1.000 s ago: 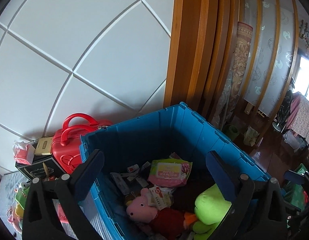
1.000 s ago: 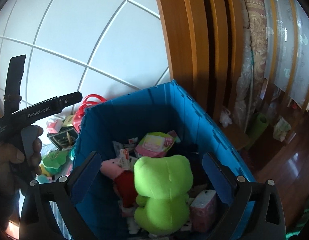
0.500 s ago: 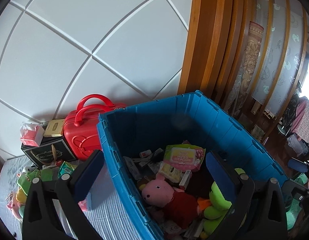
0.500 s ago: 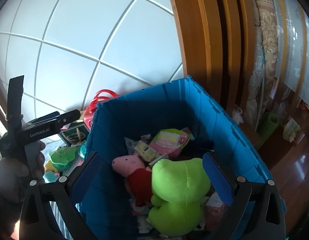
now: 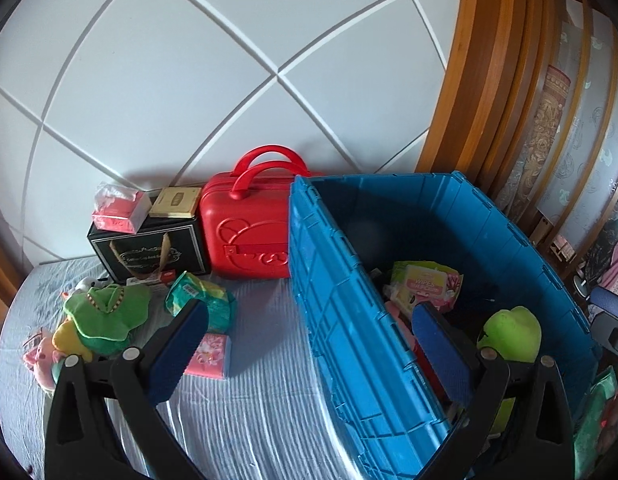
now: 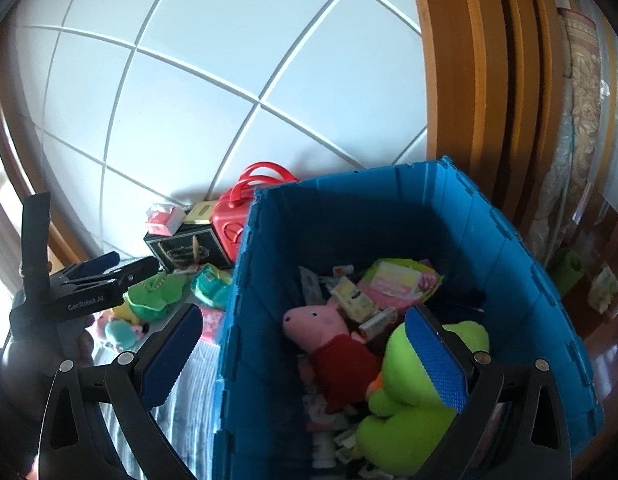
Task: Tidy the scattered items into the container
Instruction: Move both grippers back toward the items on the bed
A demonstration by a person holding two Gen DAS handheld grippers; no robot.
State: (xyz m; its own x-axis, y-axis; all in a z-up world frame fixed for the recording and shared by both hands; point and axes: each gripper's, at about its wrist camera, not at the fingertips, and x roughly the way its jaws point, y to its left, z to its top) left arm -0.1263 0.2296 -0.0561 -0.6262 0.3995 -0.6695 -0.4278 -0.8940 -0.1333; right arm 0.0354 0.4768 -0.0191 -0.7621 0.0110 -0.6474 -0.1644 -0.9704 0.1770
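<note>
The blue crate [image 5: 349,300] [image 6: 429,208] holds a pink pig plush [image 6: 321,328], a lime green frog plush [image 6: 409,392] [image 5: 509,332], a wipes pack [image 5: 429,284] and several small boxes. On the striped bed sheet left of it lie a green plush [image 5: 105,312], a teal packet [image 5: 201,296] and a pink tissue pack [image 5: 209,356]. My left gripper [image 5: 309,312] is open and empty, straddling the crate's left wall. My right gripper [image 6: 303,316] is open and empty over the same wall, above the pig.
A red case [image 5: 249,232] and a black box [image 5: 149,248] with small packs on top stand against the white tiled wall. Wooden door frames rise right of the crate. A hand [image 6: 41,360] holds the left gripper at the right wrist view's left edge.
Both grippers have swung left, from above the crate's inside to over its left wall. The bed and its scattered toys have come into the left wrist view. Both stay open.
</note>
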